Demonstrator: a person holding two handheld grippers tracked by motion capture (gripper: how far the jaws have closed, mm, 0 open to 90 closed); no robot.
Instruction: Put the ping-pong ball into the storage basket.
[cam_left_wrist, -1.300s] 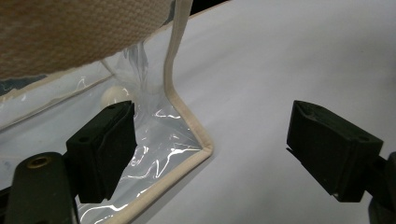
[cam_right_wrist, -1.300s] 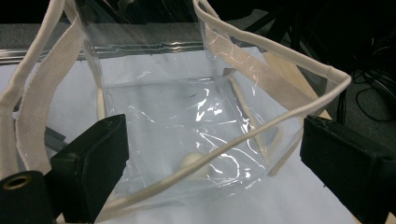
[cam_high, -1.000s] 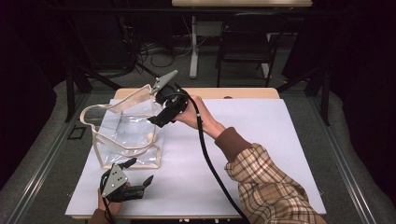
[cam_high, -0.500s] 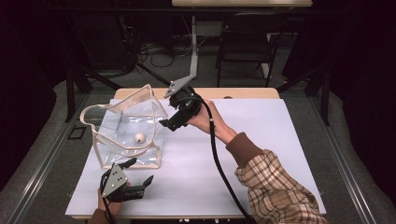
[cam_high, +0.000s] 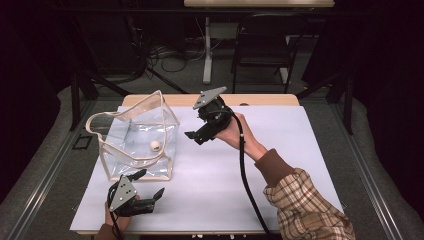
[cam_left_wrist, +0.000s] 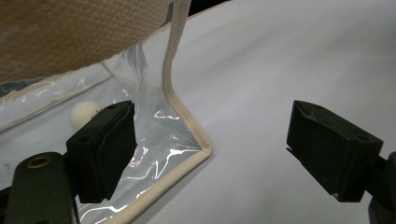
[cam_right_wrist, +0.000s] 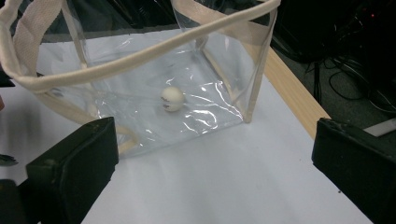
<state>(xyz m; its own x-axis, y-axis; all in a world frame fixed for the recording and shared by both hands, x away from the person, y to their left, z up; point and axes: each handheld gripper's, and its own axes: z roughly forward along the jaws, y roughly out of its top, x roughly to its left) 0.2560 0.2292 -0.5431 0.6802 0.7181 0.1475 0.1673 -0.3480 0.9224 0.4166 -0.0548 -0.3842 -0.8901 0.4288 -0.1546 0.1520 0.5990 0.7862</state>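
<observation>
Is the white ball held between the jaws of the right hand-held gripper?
No, the white ball lies on the bottom of the clear bag, and the right hand-held gripper stands open and empty outside it.

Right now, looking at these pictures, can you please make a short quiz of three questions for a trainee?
1. True or false: the white ball lies inside the clear bag.
2. Which gripper is nearer to the bag's front corner: A) left gripper, B) right gripper?
3. Fill in: the right gripper's jaws are ____, with nothing between them.

Key: 1 true; 2 A; 3 open.
</observation>
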